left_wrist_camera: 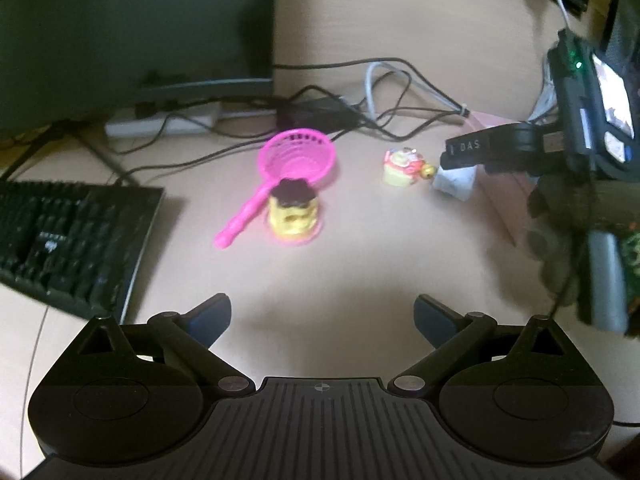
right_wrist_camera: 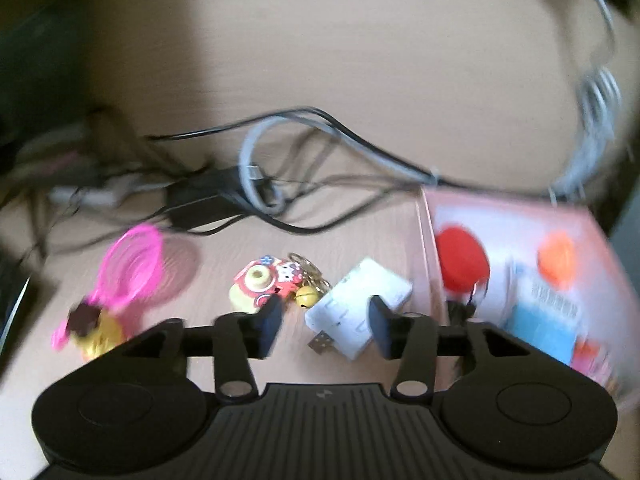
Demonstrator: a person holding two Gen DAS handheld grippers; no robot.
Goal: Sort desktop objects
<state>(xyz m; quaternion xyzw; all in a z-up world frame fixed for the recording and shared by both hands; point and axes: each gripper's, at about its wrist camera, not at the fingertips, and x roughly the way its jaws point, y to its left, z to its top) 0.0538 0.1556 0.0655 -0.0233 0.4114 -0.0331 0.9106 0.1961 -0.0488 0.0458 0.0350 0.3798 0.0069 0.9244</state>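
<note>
A pink toy strainer (left_wrist_camera: 294, 160) lies on the desk, with a yellow toy cake with a dark top (left_wrist_camera: 294, 212) beside its handle. A red-and-yellow toy keychain with a gold bell (left_wrist_camera: 404, 166) lies to the right, next to a white USB hub (left_wrist_camera: 456, 182). My left gripper (left_wrist_camera: 322, 322) is open and empty, well short of the toys. My right gripper (right_wrist_camera: 322, 326) is open, its fingers either side of the white USB hub (right_wrist_camera: 358, 308). The keychain (right_wrist_camera: 268, 282), strainer (right_wrist_camera: 132, 268) and cake (right_wrist_camera: 94, 328) lie to its left.
A pink box with red and orange discs (right_wrist_camera: 520, 272) stands right of the hub. A black keyboard (left_wrist_camera: 68, 240) is at the left, a monitor (left_wrist_camera: 132, 28) behind it. A power strip (left_wrist_camera: 164, 122), an adapter and tangled cables (left_wrist_camera: 360, 108) lie at the back.
</note>
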